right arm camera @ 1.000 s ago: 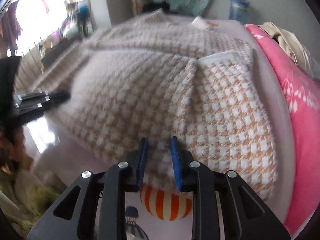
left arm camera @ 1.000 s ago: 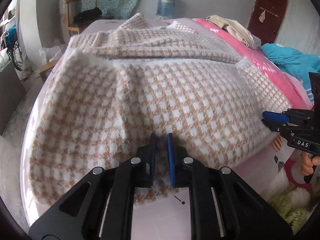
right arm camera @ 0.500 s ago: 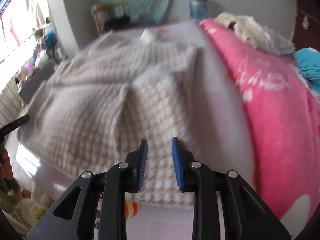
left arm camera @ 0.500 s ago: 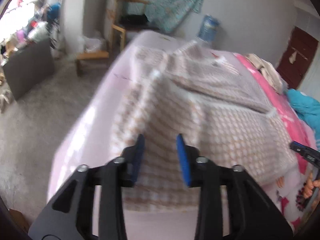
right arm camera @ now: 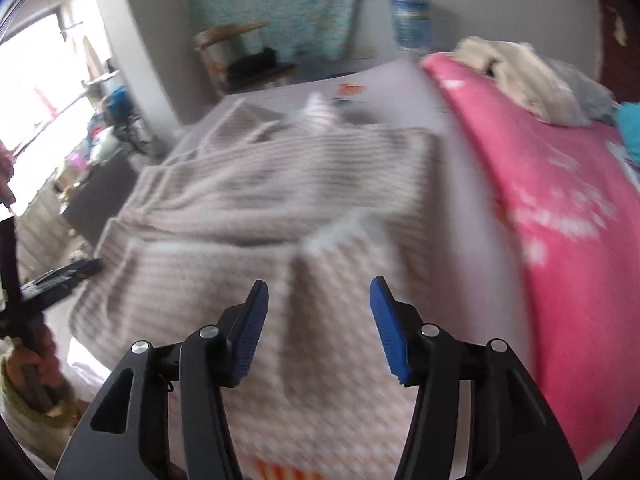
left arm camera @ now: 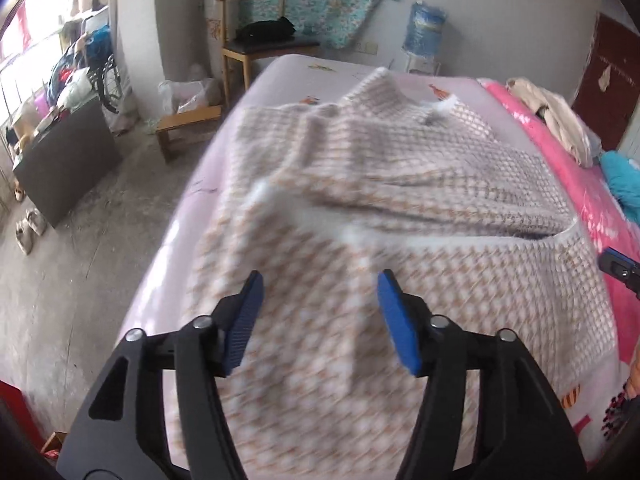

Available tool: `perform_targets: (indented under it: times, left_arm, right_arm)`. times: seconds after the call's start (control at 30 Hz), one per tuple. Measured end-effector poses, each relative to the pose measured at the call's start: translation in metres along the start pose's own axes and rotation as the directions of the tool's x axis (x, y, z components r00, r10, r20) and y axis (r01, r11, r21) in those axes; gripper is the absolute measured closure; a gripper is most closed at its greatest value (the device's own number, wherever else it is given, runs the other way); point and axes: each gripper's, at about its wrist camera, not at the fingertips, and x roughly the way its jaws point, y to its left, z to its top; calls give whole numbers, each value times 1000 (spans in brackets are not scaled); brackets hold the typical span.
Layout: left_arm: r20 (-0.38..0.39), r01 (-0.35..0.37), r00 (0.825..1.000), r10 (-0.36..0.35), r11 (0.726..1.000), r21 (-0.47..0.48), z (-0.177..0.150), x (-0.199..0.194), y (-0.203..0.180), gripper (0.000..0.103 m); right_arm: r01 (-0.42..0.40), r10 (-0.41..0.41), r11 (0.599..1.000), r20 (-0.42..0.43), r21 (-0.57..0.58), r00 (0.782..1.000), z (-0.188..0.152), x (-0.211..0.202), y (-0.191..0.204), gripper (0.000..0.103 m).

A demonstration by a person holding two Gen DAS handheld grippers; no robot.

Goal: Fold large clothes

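Observation:
A large tan-and-white checked knit garment (left arm camera: 400, 208) lies spread on the bed, its near part folded over the far part. In the right wrist view the same garment (right arm camera: 280, 208) looks blurred. My left gripper (left arm camera: 318, 292) hovers above the garment's near edge, its jaws opening with nothing between them. My right gripper (right arm camera: 316, 300) hangs over the garment's right side, jaws also opening and empty. The right gripper's tip (left arm camera: 618, 266) shows at the left wrist view's right edge. The left gripper (right arm camera: 60, 280) and the hand (right arm camera: 28, 364) holding it appear at the right wrist view's left edge.
The bed carries a pale pink sheet (left arm camera: 280, 76) and a bright pink blanket (right arm camera: 560, 220) on the right, with a heap of beige clothes (left arm camera: 556, 120) on it. A wooden chair (left arm camera: 256, 40), a low stool (left arm camera: 188, 124) and a water bottle (left arm camera: 424, 24) stand beyond the bed. Bare floor lies left.
Both grippers have let go of the garment's near edge, opened wide and risen away from it. The folded garment now lies loose on the bed.

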Motion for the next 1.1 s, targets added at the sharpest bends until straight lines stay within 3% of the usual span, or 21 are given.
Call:
perform_targets:
  times: [0.1,0.23,0.33,0.5,0.57,0.7,0.87,1.03,1.1]
  left_arm:
    - [-58,-22,998,24,999,25,3,28,-24,34]
    - [-94,-78,992,81,996,35,1,50,-36,22]
    - [-99,-86,991,89,996,31,1,52,-35,18]
    - [-100,-86,991,89,996,31,1,54,-33,14]
    - [-97,-88,991,91,996,33,0,52,-31,14]
    - [-99,-80,992,83,996,30,0,52,-30,13]
    - [-98,-80,992,83,996,35,0,53,-30,13]
    - [-96,-77,992,80,996,35,0,53,-29,12]
    - [-95,-76,992,79,996,35,0,53,-29,12]
  right_arm:
    - [-22,21,999,-34,-25,999,10,34,18,51]
    - [16,-21,999,-122,-38,992,8,76,17,50]
    - [35,-42,998,-131,-53,990,11,68,21,49]
    - [-94,83,989,-96,-112,992,2,28,48,49]
    - [-122,105,979,-108,-165,989,-6,21,61,42]
    - [-96,47,965,-197,-244,979,-33,43,76,39]
    - [-96,57,974,-189,-204,980,-34,28,75,37]
    - [-175,123,927,-172,-331,977,-54,-4,97,37]
    - [-150,68,917,-226,-369,972,-70,8,104,38]
